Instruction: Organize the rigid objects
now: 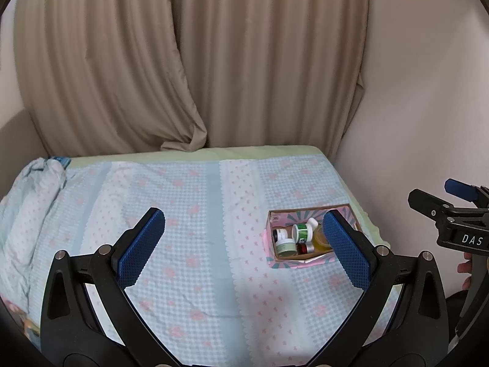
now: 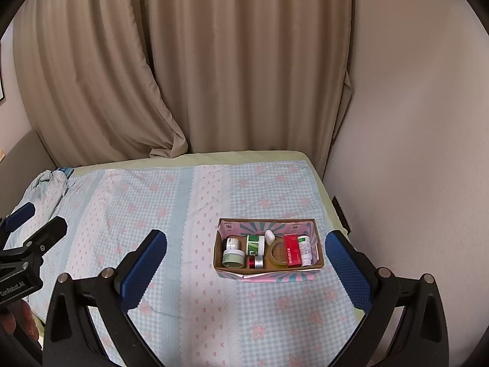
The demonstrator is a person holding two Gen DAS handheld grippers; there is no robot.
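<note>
Fingers: your left gripper (image 1: 244, 247) and right gripper (image 2: 246, 263) both hang spread and empty above the bed (image 2: 152, 202).
Box (image 2: 226, 272): already packed; approach from above and pinch one jar squarely.

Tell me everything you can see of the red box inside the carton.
The red box is a small rectangular packet, seemingly cardboard, with a white strip and white lettering along its face. It looks closed and undamaged. It lies flat in the right part of the carton, long side running front to back, between the tape roll on its left and a white bottle on its right, apparently touching both. Neither gripper is near it.
</note>
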